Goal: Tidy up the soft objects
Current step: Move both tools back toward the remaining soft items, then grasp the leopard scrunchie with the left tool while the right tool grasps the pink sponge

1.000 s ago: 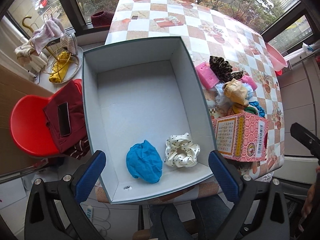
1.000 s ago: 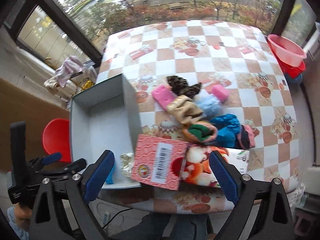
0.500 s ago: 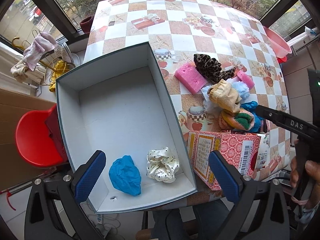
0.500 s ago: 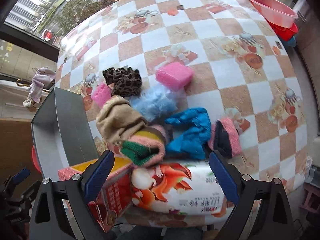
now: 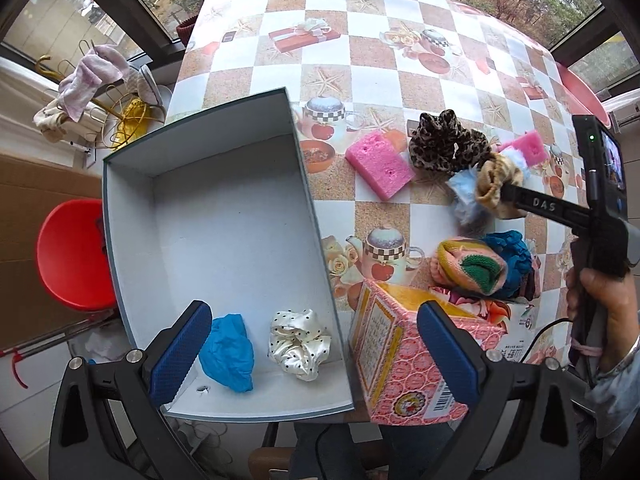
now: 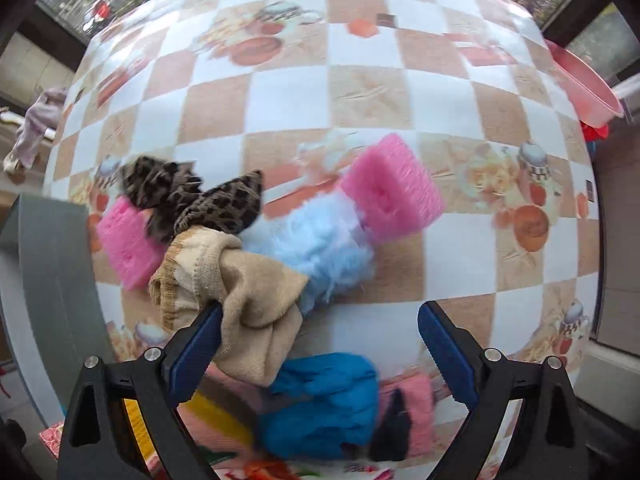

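Note:
An open grey box (image 5: 216,216) holds a blue cloth (image 5: 226,354) and a white dotted scrunchie (image 5: 300,344). My left gripper (image 5: 314,320) hangs open above the box's near end, holding nothing. To the right lies a pile of soft things: a beige sock (image 6: 240,288), pale blue fluff (image 6: 320,244), a leopard scrunchie (image 6: 192,196), two pink sponges (image 6: 388,196) (image 6: 124,240), a blue cloth (image 6: 320,400) and a rolled striped sock (image 5: 468,268). My right gripper (image 6: 320,320) is open low over the pile, its left finger (image 6: 200,340) touching the beige sock.
A pink printed carton (image 5: 400,364) stands at the table's near edge, right of the box. A red chair (image 5: 72,256) sits left of the table and a pink basin (image 6: 580,84) at the far right. A hand (image 5: 600,292) holds the right gripper.
The right gripper has dropped down and forward onto the pile, reaching the beige sock. The left gripper has shifted right, so the box sits further left in its view.

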{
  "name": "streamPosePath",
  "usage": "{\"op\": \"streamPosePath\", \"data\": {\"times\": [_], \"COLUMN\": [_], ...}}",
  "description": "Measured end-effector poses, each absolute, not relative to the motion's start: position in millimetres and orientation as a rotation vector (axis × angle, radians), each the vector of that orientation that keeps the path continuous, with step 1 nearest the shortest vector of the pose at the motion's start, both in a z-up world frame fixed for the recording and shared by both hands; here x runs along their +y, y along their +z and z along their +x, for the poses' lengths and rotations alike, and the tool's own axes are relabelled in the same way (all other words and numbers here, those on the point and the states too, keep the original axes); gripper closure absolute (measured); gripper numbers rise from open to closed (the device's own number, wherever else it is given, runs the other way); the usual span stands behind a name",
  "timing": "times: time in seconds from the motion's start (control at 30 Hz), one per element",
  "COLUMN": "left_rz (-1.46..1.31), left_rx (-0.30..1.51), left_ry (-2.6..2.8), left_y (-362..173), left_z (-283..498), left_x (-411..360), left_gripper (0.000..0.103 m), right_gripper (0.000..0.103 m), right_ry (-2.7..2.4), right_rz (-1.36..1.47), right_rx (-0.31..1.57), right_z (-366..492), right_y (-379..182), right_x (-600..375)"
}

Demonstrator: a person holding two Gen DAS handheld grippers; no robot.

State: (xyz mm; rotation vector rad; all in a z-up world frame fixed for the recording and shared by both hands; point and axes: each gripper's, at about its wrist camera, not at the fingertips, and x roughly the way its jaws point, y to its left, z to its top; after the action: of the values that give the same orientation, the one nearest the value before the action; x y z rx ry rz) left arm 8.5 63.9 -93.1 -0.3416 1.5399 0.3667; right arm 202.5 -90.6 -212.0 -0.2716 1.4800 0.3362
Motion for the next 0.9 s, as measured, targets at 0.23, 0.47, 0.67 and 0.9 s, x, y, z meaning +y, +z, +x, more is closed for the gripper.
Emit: {"op": "streamPosePath", "data": {"times": [0.23, 0.47, 0.67, 0.9], "left_rz": [-0.267, -0.231, -0.287, -0.306], "left_rx": [1.538, 1.554, 1.595, 1.618], "left_ry": [0.303, 0.272, 0.333, 0.45], "left_y": [-92, -112, -150, -194], "left_z": [58, 114, 152, 183], "left_x": [31, 8, -4, -3], "left_gripper": [0.0, 0.0, 0.0, 0.0], "right_gripper": [0.007, 0.007, 0.007, 0.006], "right_ry": [0.147, 0.118, 0.204, 0.357], "right_rz": [-0.148, 0.036, 0.035, -0.129], "right_rx": [1.48, 1.525, 1.48, 1.443], "right_z": [238, 226, 245, 304], "right_y": [-209, -208, -196, -201], "right_x": [-186, -253, -256, -200]}}
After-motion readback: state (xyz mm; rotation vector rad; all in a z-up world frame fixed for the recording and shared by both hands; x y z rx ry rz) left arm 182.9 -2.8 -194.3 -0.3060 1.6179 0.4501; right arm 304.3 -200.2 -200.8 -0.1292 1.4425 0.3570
